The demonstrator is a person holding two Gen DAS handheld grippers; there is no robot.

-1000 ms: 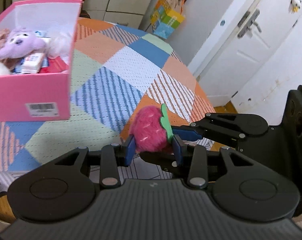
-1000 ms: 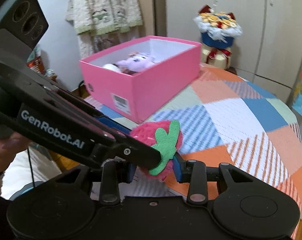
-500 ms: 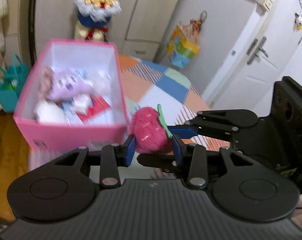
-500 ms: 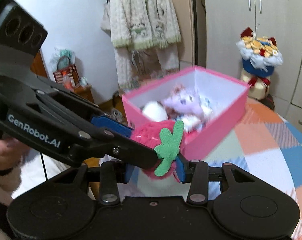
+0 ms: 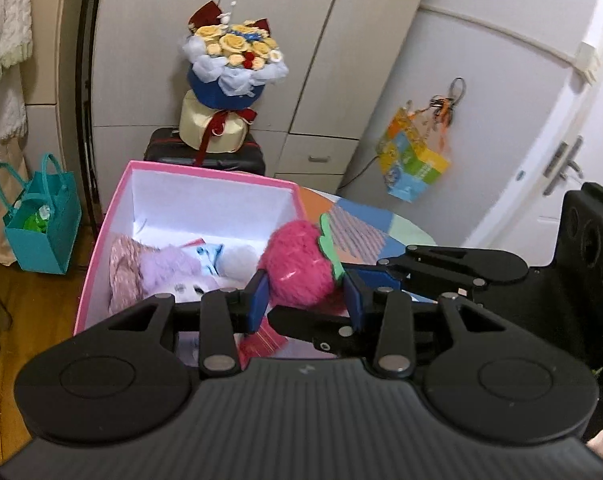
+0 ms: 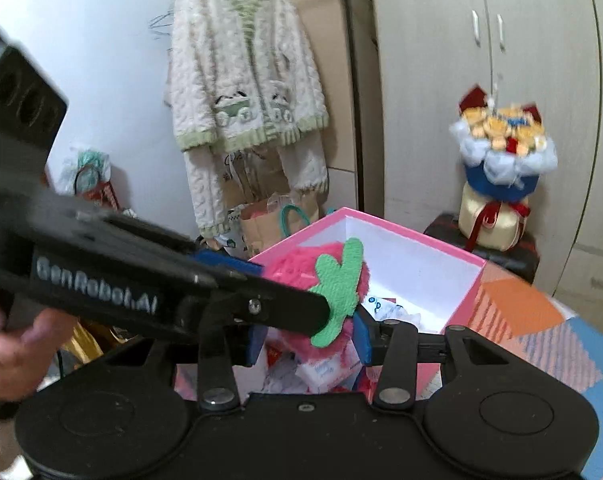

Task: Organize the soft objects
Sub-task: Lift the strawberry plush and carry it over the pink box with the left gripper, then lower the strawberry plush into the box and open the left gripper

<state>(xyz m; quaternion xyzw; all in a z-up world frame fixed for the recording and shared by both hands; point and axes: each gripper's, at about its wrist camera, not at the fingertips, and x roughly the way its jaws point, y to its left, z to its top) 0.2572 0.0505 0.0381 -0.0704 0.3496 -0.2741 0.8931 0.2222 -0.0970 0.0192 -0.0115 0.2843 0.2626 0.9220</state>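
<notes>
A pink plush strawberry [image 5: 297, 268] with a green felt leaf hangs over the open pink box [image 5: 209, 170]. My left gripper [image 5: 305, 300] is shut on it, blue pads pressing both sides. My right gripper [image 6: 307, 338] comes in from the right and also has its pads against the plush strawberry [image 6: 297, 264], shut on it. The left gripper's finger [image 6: 261, 304] crosses in front and hides the berry's middle. Inside the box lie a purple plush [image 5: 169, 268], a white fluffy ball [image 5: 237, 260] and small packets. The pink box [image 6: 401, 232] stands on a patchwork tablecloth [image 6: 521, 304].
Behind the box a flower bouquet [image 5: 233, 64] sits on a dark suitcase [image 5: 205, 156] before cupboards. A teal bag [image 5: 41, 216] stands on the wooden floor at left. A knitted cardigan [image 6: 241, 92] hangs on the wall. A hand [image 6: 13, 352] grips the left tool.
Both grippers have carried the strawberry up and leftward together, from above the tablecloth to above the open box. The right jaws stand slightly wider than before.
</notes>
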